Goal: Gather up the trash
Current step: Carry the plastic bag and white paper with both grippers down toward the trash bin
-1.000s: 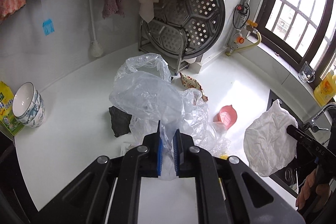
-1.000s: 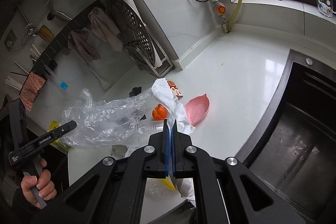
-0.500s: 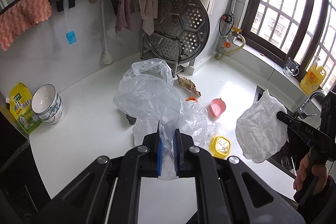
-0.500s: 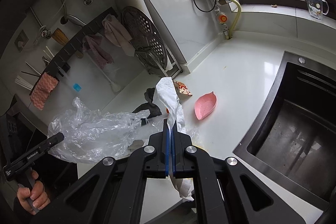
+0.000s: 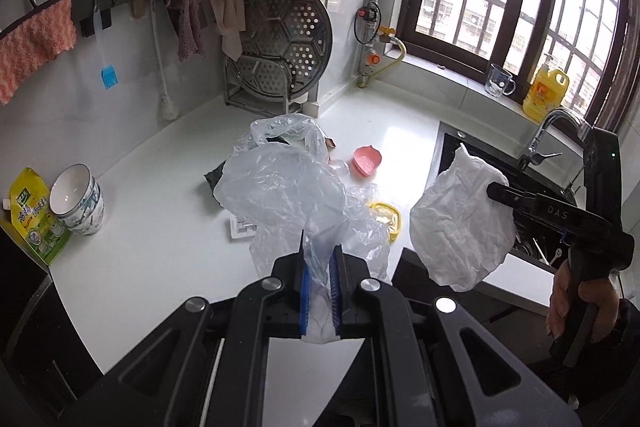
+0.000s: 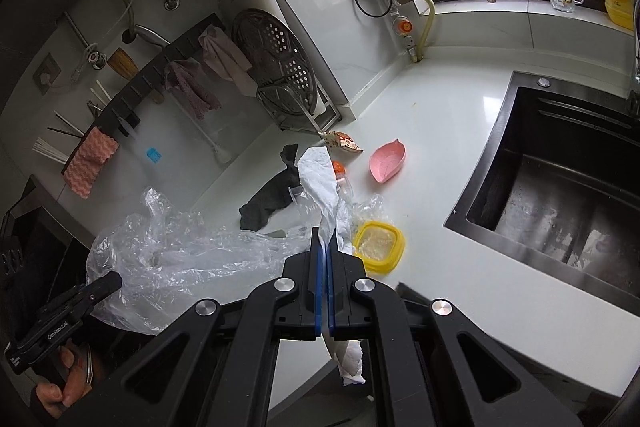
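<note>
Left gripper (image 5: 320, 259) clamped on a bunched neck of clear plastic bag (image 5: 280, 187), film ballooning toward 12 o'clock above the white counter (image 5: 152, 227). Right gripper (image 6: 324, 247) pinched fully together on crumpled white paper (image 6: 320, 179), a tail of it dangling below the jaws at 6 o'clock; in the left wrist view the same paper hanging at 3 o'clock, over the sink's near edge.

Likely trouble: thin film sliding out from between the pads, since only a narrow gather is caught. Loose billow of bag apt to snag or drag the litter beneath. Paper held by a sliver, so prone to tearing or dropping into the black sink (image 6: 560, 207).

Left on the counter, in the right wrist view: yellow lid (image 6: 378, 241) at 1 o'clock of the right jaws, pink leaf dish (image 6: 387, 157), dark rag (image 6: 272, 199), orange-capped clear bottle (image 6: 340, 175), patterned wrapper (image 6: 344, 141). Stacked bowls (image 5: 76, 199) and green pouch (image 5: 28, 215) at 9 o'clock in the left view, well apart. No bin in sight.
</note>
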Demonstrator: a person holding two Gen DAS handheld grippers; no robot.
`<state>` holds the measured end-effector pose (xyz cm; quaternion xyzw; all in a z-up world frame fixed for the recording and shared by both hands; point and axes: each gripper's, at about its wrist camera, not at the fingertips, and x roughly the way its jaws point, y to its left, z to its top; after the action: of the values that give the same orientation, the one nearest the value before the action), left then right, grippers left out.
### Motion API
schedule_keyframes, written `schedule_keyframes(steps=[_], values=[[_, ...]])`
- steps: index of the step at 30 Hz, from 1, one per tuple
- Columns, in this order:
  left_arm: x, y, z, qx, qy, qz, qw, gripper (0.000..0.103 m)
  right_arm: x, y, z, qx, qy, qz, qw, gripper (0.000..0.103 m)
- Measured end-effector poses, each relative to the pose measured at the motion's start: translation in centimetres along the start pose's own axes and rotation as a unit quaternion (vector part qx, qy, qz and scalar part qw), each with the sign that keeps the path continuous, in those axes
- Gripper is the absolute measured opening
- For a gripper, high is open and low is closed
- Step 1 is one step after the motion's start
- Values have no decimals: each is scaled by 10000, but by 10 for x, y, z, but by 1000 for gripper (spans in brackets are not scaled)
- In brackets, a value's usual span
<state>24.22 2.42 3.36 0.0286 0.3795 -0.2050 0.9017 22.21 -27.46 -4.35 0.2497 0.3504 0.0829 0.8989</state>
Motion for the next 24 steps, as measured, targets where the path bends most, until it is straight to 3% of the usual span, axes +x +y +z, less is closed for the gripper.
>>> schedule_keyframes(steps=[5, 14, 24], values=[[-9, -38, -28, 215, 84, -270, 9994, 9, -22, -10, -28, -69, 185, -107, 9997, 2], [-14, -110, -88, -26, 271, -506, 9983, 9, -72, -50, -84, -290, 586, -34, 9979, 2], [16, -159, -181, -369, 916, -207, 9949, 9, -77, -112, -165, -259, 1175, 26, 9927, 2]])
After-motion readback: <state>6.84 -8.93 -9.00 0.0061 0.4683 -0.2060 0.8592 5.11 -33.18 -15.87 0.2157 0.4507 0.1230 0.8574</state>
